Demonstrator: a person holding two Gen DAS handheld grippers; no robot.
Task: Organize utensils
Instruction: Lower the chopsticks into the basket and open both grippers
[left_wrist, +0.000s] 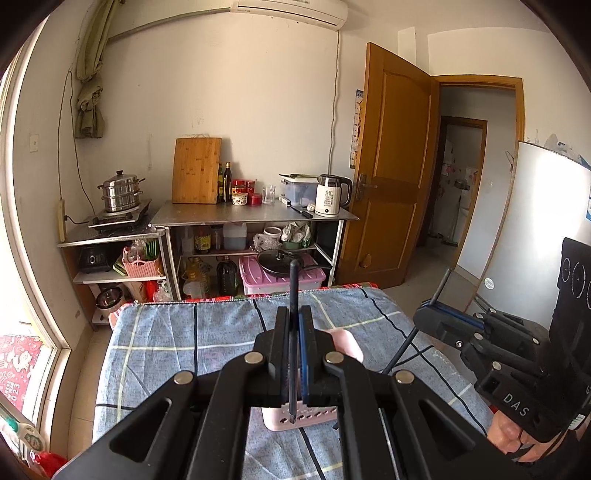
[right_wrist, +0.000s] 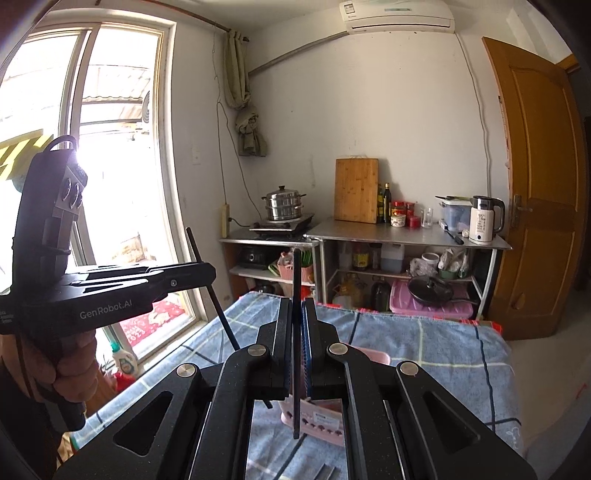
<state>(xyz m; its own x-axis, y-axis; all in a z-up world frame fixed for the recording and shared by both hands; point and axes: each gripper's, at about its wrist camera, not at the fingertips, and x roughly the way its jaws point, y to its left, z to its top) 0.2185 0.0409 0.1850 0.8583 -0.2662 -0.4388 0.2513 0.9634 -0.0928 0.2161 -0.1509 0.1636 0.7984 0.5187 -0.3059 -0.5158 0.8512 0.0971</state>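
In the left wrist view my left gripper (left_wrist: 294, 314) is shut on a thin black chopstick (left_wrist: 293, 284) that stands upright between its pads. Its lower end hangs over a pink perforated basket (left_wrist: 280, 421) on the blue checked cloth (left_wrist: 177, 332). Off to the right, my right gripper (left_wrist: 424, 312) is shut on a second black chopstick (left_wrist: 400, 350), which is tilted. The right wrist view has the right gripper (right_wrist: 296, 306) clamping its chopstick (right_wrist: 296, 273) above the pink basket (right_wrist: 325, 424). The left gripper (right_wrist: 207, 275) sits at the left with its chopstick (right_wrist: 218, 310).
Beyond the cloth-covered table (right_wrist: 424, 343) stands a steel counter (left_wrist: 255, 214) with a kettle (left_wrist: 330, 194), a cutting board (left_wrist: 195, 170) and a steamer pot (left_wrist: 120, 190). A wooden door (left_wrist: 391, 166) is open at right, a window (right_wrist: 110, 147) at left. Metal pieces (right_wrist: 325, 470) lie near the front edge.
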